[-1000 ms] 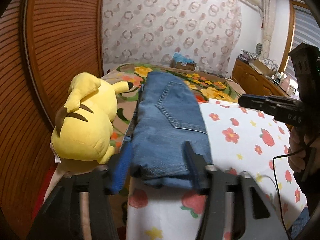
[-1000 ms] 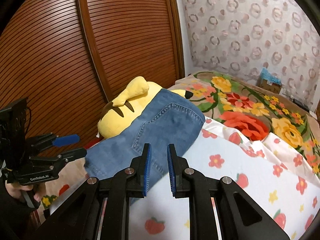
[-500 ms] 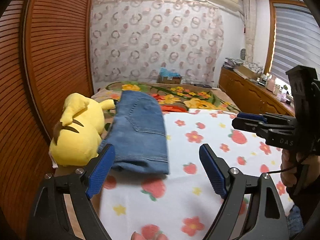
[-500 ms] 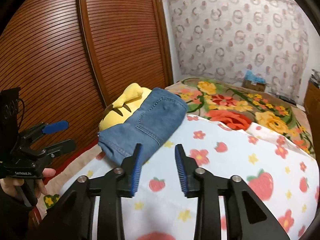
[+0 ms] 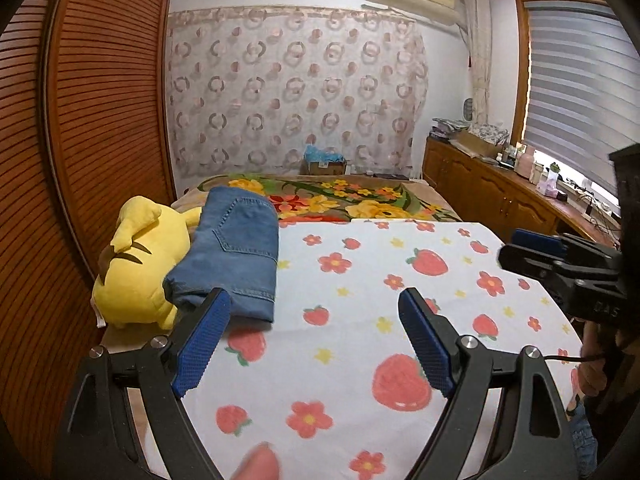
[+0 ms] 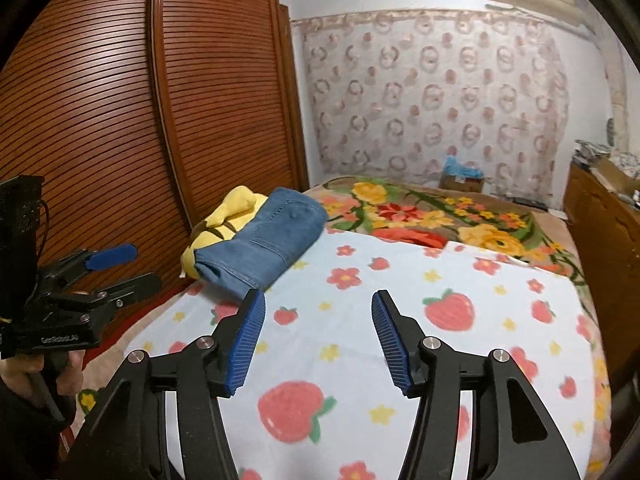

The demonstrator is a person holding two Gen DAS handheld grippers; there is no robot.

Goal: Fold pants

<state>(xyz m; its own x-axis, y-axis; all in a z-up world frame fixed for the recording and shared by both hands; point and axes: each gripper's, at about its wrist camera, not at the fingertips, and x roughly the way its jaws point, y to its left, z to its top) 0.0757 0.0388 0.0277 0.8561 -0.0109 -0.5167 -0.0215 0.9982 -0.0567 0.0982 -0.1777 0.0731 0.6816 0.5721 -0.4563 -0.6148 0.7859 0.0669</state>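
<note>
The blue denim pants lie folded into a compact stack at the left side of the bed, leaning on a yellow plush toy. They also show in the right wrist view. My left gripper is open and empty, held back above the strawberry sheet, the pants just beyond its left finger. My right gripper is open and empty, raised above the sheet, right of and behind the pants. Each gripper shows in the other's view: the right one, the left one.
A white sheet with strawberries and flowers covers the near bed; a floral blanket lies beyond. A slatted wooden wardrobe stands at the left. A wooden cabinet with clutter runs along the right under a window.
Both grippers let go of the folded pants, opened wide and pulled back and up. The pants stayed beside the plush toy.
</note>
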